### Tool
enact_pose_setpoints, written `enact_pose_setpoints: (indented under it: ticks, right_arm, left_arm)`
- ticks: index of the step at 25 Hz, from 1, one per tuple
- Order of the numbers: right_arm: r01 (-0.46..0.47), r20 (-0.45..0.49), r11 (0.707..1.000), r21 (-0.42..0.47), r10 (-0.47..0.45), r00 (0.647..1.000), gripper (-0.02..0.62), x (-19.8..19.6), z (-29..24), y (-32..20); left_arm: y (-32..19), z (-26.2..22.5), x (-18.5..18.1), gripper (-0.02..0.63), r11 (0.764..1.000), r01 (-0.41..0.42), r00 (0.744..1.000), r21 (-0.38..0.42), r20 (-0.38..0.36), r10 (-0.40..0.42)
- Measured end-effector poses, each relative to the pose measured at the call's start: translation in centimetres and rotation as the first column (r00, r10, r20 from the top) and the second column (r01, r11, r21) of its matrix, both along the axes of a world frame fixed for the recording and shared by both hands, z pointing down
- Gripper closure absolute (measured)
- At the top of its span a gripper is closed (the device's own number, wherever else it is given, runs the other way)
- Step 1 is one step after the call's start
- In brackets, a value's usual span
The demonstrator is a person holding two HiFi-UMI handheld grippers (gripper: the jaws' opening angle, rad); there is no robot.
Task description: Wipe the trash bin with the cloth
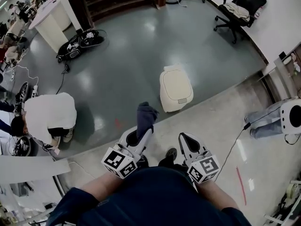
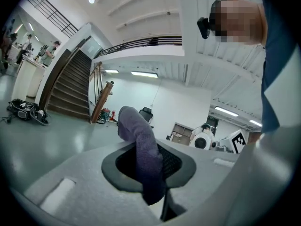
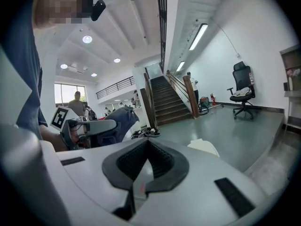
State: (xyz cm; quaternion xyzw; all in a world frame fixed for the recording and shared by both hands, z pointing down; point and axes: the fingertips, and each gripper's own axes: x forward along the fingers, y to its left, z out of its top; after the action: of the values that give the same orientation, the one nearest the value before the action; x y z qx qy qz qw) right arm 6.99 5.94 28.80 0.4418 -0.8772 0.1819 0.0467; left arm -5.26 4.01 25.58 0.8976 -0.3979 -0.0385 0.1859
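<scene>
The left gripper [image 2: 149, 169] is clamped on the cloth [image 2: 139, 140], which stands up from its jaws and flops over at the top. The right gripper [image 3: 145, 167], just beside it, has its jaws together with nothing between them. The bin [image 1: 175, 87] stands ahead of both grippers, apart from them. The white edge seen past the right jaws is probably that bin.

Trash bin [image 3: 204, 147] mostly hidden behind right gripper [image 3: 147, 143].
</scene>
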Motion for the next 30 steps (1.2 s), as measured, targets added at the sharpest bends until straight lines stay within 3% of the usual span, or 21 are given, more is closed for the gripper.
enact_pose_setpoints:
  ticks: [10, 15, 30]
  right_arm:
    - [0.158, 0.012, 0.987, 0.006, -0.158, 0.987, 0.591, 4.0, 1.5, -7.0]
    - [0.187, 0.002, 0.982, -0.018, -0.187, 0.982, 0.591, 5.9, 3.4, -10.0]
    - [0.085, -0.086, 0.994, -0.069, -0.091, 0.992, 0.591, -2.8, 4.6, -17.1]
  left_arm:
    - [-5.4, 2.6, 4.2, 0.554, 0.987, 0.147, 0.989, -0.064, 0.037, -0.145]
    - [-8.4, 4.0, 5.3, 0.554, 0.974, 0.214, 0.977, -0.069, 0.029, -0.213]
    - [-15.7, 7.7, -3.7, 0.554, 0.982, 0.153, 0.987, -0.108, -0.027, -0.157]
